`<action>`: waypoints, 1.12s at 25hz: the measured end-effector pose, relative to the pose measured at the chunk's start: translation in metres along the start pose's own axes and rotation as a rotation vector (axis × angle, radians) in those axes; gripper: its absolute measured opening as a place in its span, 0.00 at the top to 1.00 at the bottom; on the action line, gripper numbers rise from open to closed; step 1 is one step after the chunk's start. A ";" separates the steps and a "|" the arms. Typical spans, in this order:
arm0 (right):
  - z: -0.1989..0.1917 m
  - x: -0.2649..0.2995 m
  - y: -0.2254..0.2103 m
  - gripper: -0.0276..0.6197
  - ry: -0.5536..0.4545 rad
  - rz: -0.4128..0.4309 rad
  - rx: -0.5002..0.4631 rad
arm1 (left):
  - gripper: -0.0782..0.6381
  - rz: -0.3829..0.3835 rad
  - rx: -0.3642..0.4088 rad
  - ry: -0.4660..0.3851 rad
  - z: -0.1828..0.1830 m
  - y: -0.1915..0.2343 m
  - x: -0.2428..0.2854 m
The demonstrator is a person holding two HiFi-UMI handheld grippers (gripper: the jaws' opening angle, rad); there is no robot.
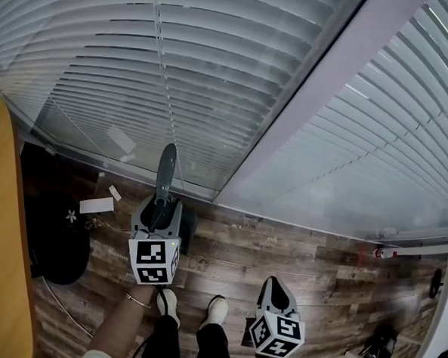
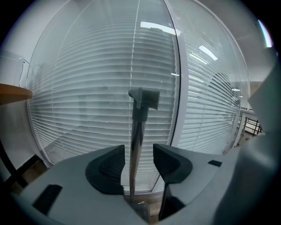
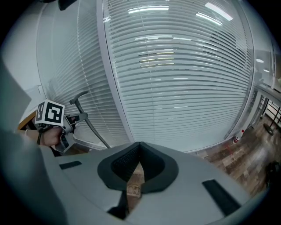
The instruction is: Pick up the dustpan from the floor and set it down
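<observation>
Head view: the left gripper sits around the dustpan handle, low over the wooden floor by the window blinds.
In the left gripper view the jaws stand wide apart. The shiny dustpan handle rises upright between the pads, close against the left one with a clear gap to the right one; whether it touches the left pad is hard to tell. The right gripper is closed tip to tip with nothing in it. It is well apart from the handle, above the floor near the person's shoes. The pan itself is hidden beneath the left gripper's body, so its contents cannot be seen, and the handle's foot is cut off at the bottom of the left gripper view.
</observation>
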State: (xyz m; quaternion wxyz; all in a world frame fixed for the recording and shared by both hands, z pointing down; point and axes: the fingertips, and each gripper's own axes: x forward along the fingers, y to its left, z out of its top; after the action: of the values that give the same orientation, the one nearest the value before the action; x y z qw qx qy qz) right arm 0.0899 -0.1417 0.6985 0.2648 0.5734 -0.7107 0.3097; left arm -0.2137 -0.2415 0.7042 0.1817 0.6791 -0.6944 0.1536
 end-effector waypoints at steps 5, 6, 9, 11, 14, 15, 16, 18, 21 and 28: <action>0.005 -0.011 -0.001 0.91 0.009 -0.004 0.013 | 0.65 0.014 0.009 0.012 0.015 0.004 -0.003; 0.005 -0.013 -0.002 0.91 0.011 -0.005 0.014 | 0.67 0.015 0.012 0.011 0.016 0.004 -0.004; -0.003 -0.008 -0.003 0.91 0.014 -0.010 0.016 | 0.69 0.015 0.017 0.008 0.010 0.005 0.001; -0.009 -0.004 -0.005 0.91 0.015 -0.011 0.018 | 0.71 0.016 0.019 0.005 0.005 0.006 0.005; -0.012 -0.005 -0.007 0.91 0.017 -0.012 0.019 | 0.72 0.016 0.022 0.003 0.005 0.004 0.005; -0.012 -0.005 -0.007 0.91 0.018 -0.013 0.019 | 0.73 0.018 0.024 0.002 0.005 0.004 0.006; -0.013 -0.005 -0.007 0.91 0.019 -0.014 0.020 | 0.75 0.020 0.026 0.000 0.005 0.003 0.006; -0.014 -0.005 -0.007 0.91 0.020 -0.015 0.023 | 0.75 0.026 0.027 -0.005 0.004 0.004 0.007; -0.016 -0.007 -0.007 0.91 0.021 -0.014 0.026 | 0.75 0.033 0.037 -0.005 0.005 0.004 0.006; -0.017 -0.014 -0.004 0.91 0.017 -0.009 0.030 | 0.77 0.038 0.062 0.013 0.005 -0.001 -0.003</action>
State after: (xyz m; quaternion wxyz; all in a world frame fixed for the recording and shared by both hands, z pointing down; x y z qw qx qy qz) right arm 0.0973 -0.1209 0.7006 0.2636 0.5780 -0.7012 0.3237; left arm -0.2128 -0.2410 0.6979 0.1619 0.6702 -0.7008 0.1829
